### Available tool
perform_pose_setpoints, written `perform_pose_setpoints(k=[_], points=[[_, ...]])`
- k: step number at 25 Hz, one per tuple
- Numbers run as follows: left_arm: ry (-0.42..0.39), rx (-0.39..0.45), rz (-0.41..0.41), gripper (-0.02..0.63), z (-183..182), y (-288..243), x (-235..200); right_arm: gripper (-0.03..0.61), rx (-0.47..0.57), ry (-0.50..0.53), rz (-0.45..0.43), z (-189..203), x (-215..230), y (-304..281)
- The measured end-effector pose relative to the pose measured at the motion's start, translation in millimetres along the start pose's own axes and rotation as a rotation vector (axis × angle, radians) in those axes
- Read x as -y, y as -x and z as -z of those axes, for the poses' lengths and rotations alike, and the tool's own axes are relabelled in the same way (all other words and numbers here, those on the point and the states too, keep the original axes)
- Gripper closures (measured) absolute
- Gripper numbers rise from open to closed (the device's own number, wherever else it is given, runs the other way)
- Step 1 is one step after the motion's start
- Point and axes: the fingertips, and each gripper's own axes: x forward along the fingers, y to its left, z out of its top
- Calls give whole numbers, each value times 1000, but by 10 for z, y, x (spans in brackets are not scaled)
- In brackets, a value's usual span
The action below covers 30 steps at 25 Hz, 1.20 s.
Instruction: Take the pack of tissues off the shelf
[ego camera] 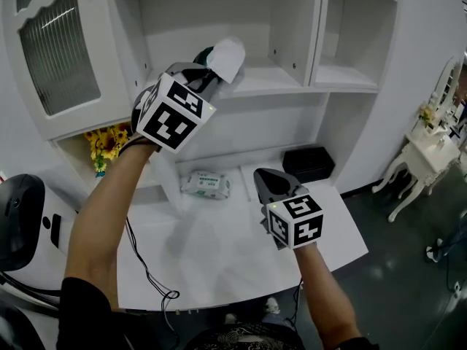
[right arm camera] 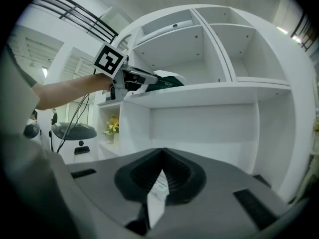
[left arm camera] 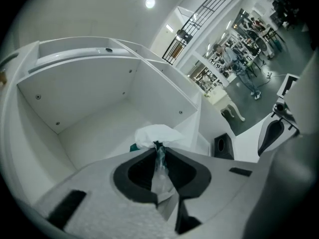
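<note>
The pack of tissues (ego camera: 228,55) is white with a dark green patch and sits at the front edge of the middle shelf (ego camera: 270,82). My left gripper (ego camera: 209,63) is raised to that shelf and shut on the pack's crinkled plastic end (left arm camera: 158,156). The white bulk of the pack (left arm camera: 158,134) bulges just past the left gripper (left arm camera: 159,147). From the right gripper view the same pack (right arm camera: 168,78) shows on the shelf edge, with the left gripper (right arm camera: 144,82) on it. My right gripper (ego camera: 267,179) hovers low over the table, jaws together, holding nothing from the shelf.
A second wrapped tissue pack (ego camera: 206,184) lies on the white table (ego camera: 219,261). A black box (ego camera: 308,162) stands at the back right. Yellow flowers (ego camera: 106,143) fill the lower left cubby under a glass cabinet door (ego camera: 58,49). A black cable (ego camera: 149,272) trails over the table's front.
</note>
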Motion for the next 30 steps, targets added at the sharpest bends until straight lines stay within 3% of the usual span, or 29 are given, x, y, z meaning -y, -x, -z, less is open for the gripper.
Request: perform_pose_setpoints(k=[13,30], points=[[24,128,-4,560,-331,286,234,574,14,-11,87,-19,72,422],[70,150,-56,560,-956,606,1139,574,54,-33,81,50,565,1420]])
